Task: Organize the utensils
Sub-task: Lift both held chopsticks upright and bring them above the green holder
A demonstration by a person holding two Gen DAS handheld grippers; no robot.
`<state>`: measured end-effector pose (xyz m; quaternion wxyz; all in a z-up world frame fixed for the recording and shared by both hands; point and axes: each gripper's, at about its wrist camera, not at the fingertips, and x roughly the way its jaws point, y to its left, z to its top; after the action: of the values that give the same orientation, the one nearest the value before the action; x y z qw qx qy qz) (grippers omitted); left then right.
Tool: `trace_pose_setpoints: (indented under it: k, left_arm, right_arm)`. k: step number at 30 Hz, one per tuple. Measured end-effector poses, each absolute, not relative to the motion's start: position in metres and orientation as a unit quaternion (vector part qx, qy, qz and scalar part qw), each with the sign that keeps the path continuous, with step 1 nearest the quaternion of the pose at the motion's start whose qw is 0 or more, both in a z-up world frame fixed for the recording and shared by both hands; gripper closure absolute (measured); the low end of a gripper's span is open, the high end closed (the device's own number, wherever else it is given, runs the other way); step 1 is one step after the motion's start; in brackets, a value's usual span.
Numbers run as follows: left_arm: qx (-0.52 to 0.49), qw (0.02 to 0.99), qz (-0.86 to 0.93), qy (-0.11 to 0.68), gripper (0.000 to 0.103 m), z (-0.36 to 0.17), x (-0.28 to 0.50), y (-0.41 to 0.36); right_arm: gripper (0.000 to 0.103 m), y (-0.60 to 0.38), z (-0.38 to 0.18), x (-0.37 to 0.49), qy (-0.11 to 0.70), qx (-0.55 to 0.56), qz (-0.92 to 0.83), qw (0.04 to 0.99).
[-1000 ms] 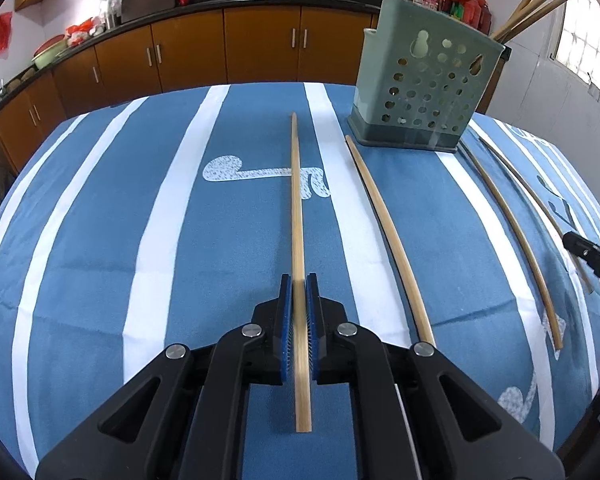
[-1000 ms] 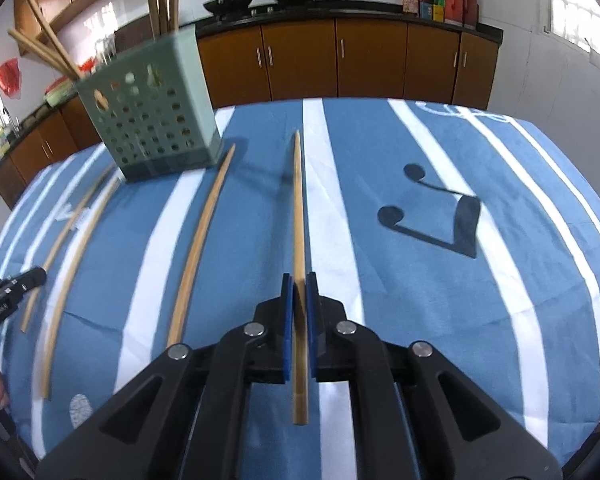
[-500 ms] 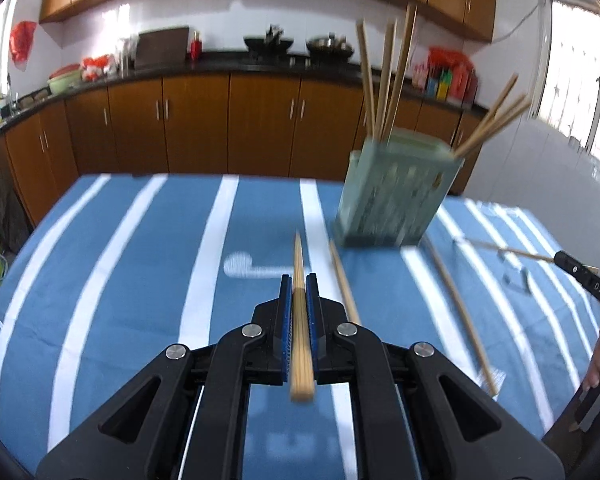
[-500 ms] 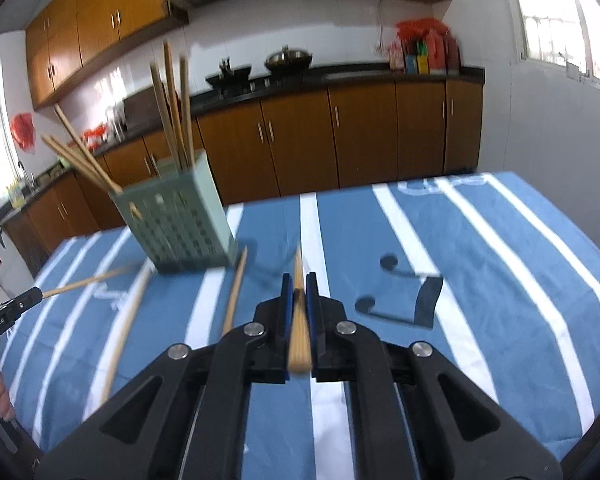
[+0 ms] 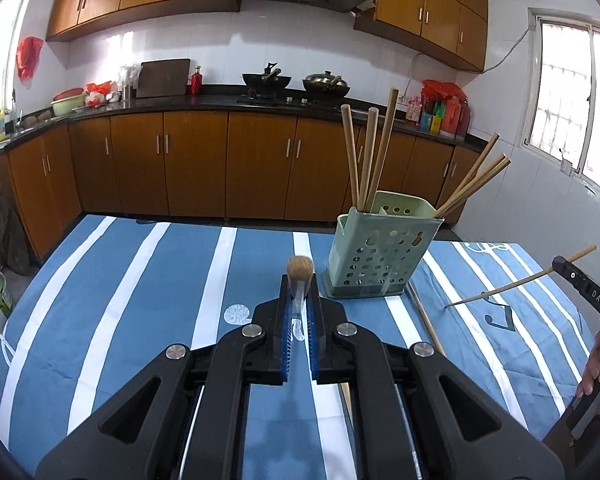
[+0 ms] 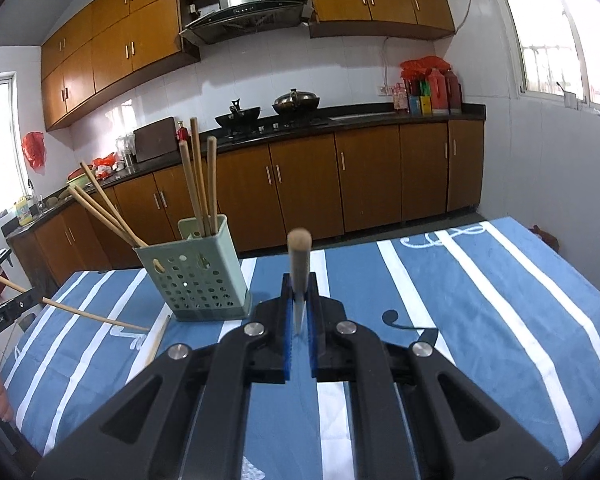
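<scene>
Beside the pale green perforated plastic utensil holder [image 5: 380, 258], the left gripper [image 5: 299, 300] is clamped on a long bamboo chopstick [image 5: 300, 270]. The right gripper [image 6: 299, 300], on the holder's other side, pinches a second bamboo chopstick [image 6: 299, 252].

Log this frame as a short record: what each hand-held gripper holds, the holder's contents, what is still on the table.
left hand-held gripper: shut on a wooden chopstick, seen end-on, off the cloth
right hand-held gripper: shut on another chopstick, also raised
holder: green perforated caddy, upright on the striped tablecloth
holder contents: three chopsticks upright, three leaning out
on the table: at least one loose chopstick beside the holder
task status: not yet finished
</scene>
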<state>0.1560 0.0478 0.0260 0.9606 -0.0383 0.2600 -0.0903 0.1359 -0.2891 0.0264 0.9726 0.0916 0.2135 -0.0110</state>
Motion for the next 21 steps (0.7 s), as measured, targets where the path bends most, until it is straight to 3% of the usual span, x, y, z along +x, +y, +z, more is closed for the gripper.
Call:
trace_pose_setpoints:
  k: [11,21]
  left_arm:
    - [-0.043,0.968,-0.148,0.200,0.096,0.091,0.147,0.035]
    - [-0.064,0.984,-0.138,0.088,0.096,0.148,0.166,-0.003]
  right_arm:
    - [0.096,-0.279,0.119,0.123,0.146,0.102,0.068,0.982]
    - [0.096,-0.246,0.170,0.139,0.076,0.100,0.095,0.988]
